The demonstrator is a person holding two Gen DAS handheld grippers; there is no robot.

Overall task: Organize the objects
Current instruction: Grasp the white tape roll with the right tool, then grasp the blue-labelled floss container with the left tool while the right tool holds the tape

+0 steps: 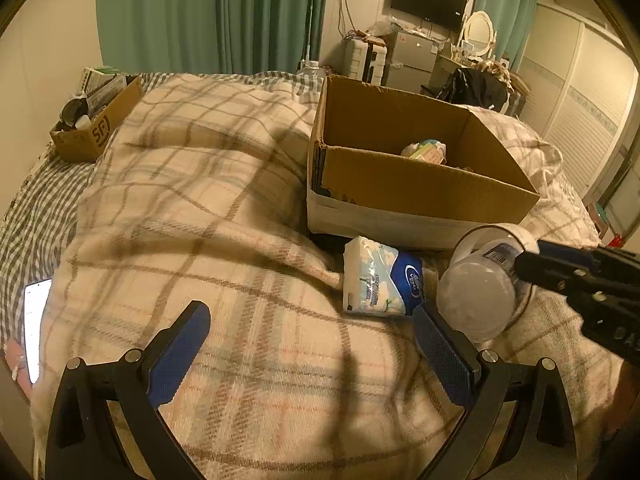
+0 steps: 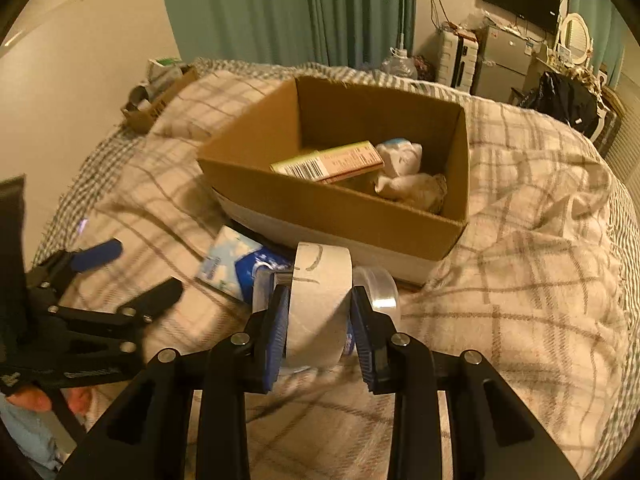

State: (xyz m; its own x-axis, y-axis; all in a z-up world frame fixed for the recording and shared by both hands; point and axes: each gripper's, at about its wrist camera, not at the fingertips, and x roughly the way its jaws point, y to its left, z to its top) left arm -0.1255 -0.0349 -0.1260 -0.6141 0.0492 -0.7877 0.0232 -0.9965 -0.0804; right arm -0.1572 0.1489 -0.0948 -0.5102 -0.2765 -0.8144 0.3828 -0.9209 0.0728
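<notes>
Right gripper clamped on a white tape roll, held over the plaid blanket just in front of the big cardboard box. Left gripper spread wide, holding nothing; tissue pack beside it has blue print, unreadable. Small box far left reads "SF"

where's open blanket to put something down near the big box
Open plaid blanket lies between the big cardboard box and the small box, and right of the big box. Crowded in front: tissue pack, jar, both tongs.
</notes>
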